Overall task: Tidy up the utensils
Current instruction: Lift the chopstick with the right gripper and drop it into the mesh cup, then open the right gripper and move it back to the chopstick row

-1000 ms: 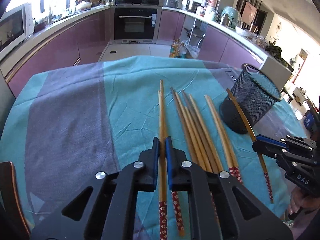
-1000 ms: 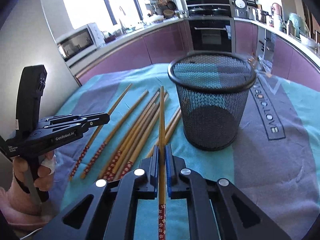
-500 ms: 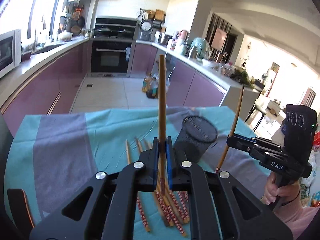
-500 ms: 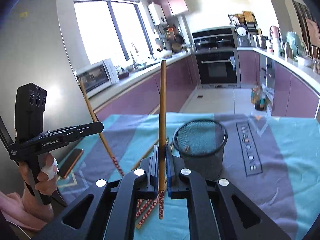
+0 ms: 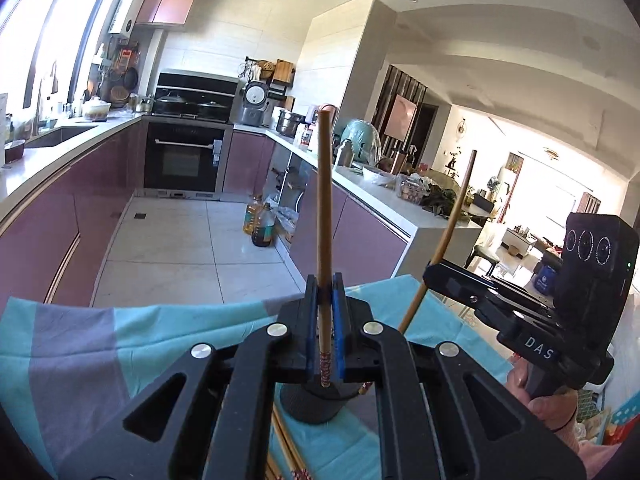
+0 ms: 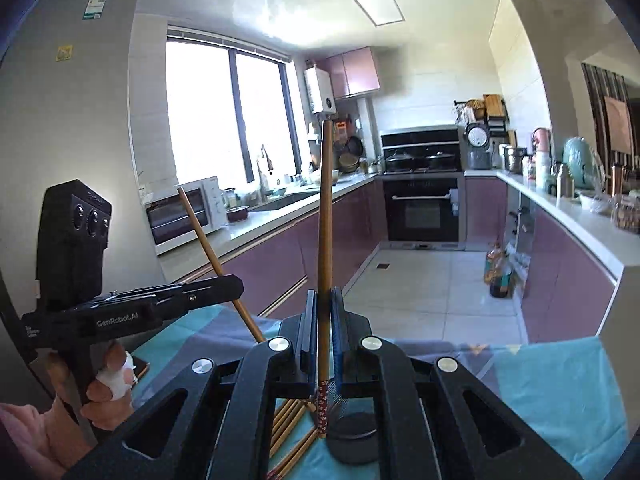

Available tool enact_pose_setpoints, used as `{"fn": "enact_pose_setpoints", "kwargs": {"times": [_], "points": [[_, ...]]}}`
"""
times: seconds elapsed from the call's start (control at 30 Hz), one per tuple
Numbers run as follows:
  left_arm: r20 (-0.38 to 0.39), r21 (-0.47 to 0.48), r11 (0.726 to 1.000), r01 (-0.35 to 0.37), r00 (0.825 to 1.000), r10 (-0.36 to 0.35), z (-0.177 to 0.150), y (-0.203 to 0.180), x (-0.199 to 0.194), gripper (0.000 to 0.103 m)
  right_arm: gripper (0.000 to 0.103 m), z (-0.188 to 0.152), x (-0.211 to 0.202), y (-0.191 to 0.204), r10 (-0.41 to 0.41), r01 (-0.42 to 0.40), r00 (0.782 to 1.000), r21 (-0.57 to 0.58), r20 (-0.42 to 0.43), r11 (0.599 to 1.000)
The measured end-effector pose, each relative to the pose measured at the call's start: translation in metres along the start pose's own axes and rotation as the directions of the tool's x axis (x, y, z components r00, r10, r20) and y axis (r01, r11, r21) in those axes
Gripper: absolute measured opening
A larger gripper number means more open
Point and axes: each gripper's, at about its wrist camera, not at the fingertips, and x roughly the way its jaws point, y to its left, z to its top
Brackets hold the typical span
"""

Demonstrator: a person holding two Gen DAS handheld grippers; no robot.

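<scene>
Chopsticks (image 5: pixel 324 216) (image 6: pixel 325 240) clenched upright in both tools, mesh cup (image 6: pixel 354 446) below, spare chopsticks (image 6: pixel 288 426) beside.

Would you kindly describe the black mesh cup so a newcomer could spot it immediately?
Start at the teal and grey tablecloth in front of the purple kitchen cabinets. Just below the right hand-held gripper, beside loose chopsticks lying flat, stands the black mesh cup. It is the only dark, round, upright container there.

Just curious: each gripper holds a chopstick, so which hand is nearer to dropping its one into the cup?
Probably left: the left chopstick ends over the cup, while the right chopstick seems to end beside its rim.
</scene>
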Motion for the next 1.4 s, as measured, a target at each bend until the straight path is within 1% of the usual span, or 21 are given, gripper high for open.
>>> {"fn": "enact_pose_setpoints", "kwargs": {"times": [0.1,0.17,0.23,0.37,0.47,0.53,0.57,0.63,0.77,0.83,0.87,0.9,0.93,1.0,1.07,1.13,1.2,1.23,1.3,1.37,1.4], "points": [[-0.028,0.025,1.0,-0.017,0.999,0.017,0.003,-0.011,0.017,0.008,0.006,-0.002,0.015,-0.01,-0.023,0.023,0.999,0.012,-0.032,1.0],[-0.065,0.039,0.999,-0.035,0.997,0.038,-0.001,-0.017,0.031,0.008,0.006,-0.01,0.029,-0.013,-0.035,0.035,0.997,0.011,-0.07,0.999],[-0.113,0.044,0.998,-0.033,0.993,0.038,-0.01,-0.023,0.045,0.008,0.006,-0.019,0.044,-0.016,-0.04,0.042,0.993,0.008,-0.115,0.999],[-0.203,0.046,0.998,-0.031,0.978,0.04,-0.033,-0.02,0.078,0.008,0.006,-0.036,0.065,-0.019,-0.053,0.056,0.979,0.01,-0.199,0.998],[-0.284,0.035,0.999,-0.011,0.959,0.02,-0.046,-0.01,0.103,0.008,0.006,-0.047,0.079,-0.022,-0.053,0.06,0.962,0.015,-0.268,0.998],[-0.3,0.035,0.999,-0.026,0.953,0.036,-0.05,-0.004,0.115,0.008,0.006,-0.053,0.09,-0.026,-0.059,0.069,0.947,0.021,-0.315,0.997],[-0.303,0.035,0.999,-0.03,0.952,0.039,-0.056,0.004,0.121,0.008,0.006,-0.055,0.093,-0.026,-0.066,0.076,0.944,0.02,-0.325,0.997],[-0.306,0.035,0.999,-0.037,0.951,0.046,-0.056,0.006,0.126,0.009,0.006,-0.058,0.1,-0.028,-0.075,0.087,0.938,0.021,-0.339,0.996],[-0.316,0.042,0.998,-0.041,0.947,0.052,-0.059,0.014,0.137,0.009,0.007,-0.06,0.103,-0.027,-0.081,0.098,0.935,0.031,-0.346,0.995],[-0.318,0.043,0.998,-0.046,0.946,0.057,-0.062,0.017,0.138,0.014,0.008,-0.06,0.105,-0.027,-0.085,0.107,0.935,0.045,-0.343,0.993],[-0.315,0.033,0.998,-0.045,0.948,0.053,-0.062,0.017,0.137,0.014,0.016,-0.06,0.105,-0.029,-0.085,0.11,0.936,0.053,-0.342,0.993],[-0.311,0.031,0.998,-0.047,0.949,0.054,-0.062,0.019,0.14,0.016,0.019,-0.061,0.104,-0.029,-0.086,0.112,0.937,0.056,-0.337,0.992],[-0.304,0.032,0.998,-0.051,0.951,0.059,-0.063,0.019,0.139,0.021,0.021,-0.06,0.101,-0.028,-0.09,0.115,0.94,0.056,-0.329,0.992],[-0.277,0.039,0.997,-0.068,0.958,0.076,-0.062,0.02,0.13,0.028,0.023,-0.058,0.094,-0.028,-0.093,0.117,0.945,0.059,-0.314,0.991],[-0.25,0.03,0.997,-0.068,0.965,0.073,-0.061,0.023,0.117,0.03,0.029,-0.057,0.086,-0.027,-0.088,0.112,0.952,0.064,-0.292,0.992],[-0.22,0.023,0.997,-0.074,0.972,0.077,-0.061,0.029,0.103,0.032,0.03,-0.055,0.075,-0.022,-0.073,0.095,0.959,0.067,-0.272,0.993],[-0.195,0.027,0.994,-0.105,0.975,0.108,-0.065,0.035,0.087,0.034,0.033,-0.053,0.061,-0.014,-0.05,0.066,0.968,0.059,-0.245,0.996],[-0.188,0.033,0.993,-0.117,0.975,0.121,-0.067,0.038,0.08,0.035,0.036,-0.053,0.053,-0.009,-0.04,0.054,0.971,0.052,-0.234,0.997],[-0.186,0.045,0.988,-0.15,0.97,0.155,-0.074,0.046,0.068,0.036,0.038,-0.055,0.04,0.001,-0.003,0.012,0.976,0.04,-0.22,0.999],[-0.195,0.056,0.983,-0.174,0.964,0.182,-0.083,0.056,0.057,0.038,0.038,-0.062,0.031,0.011,0.042,-0.034,0.973,0.037,-0.228,0.999],[-0.21,0.061,0.98,-0.189,0.957,0.198,-0.09,0.062,0.053,0.039,0.038,-0.067,0.029,0.015,0.075,-0.065,0.968,0.048,-0.238,0.997]]}}
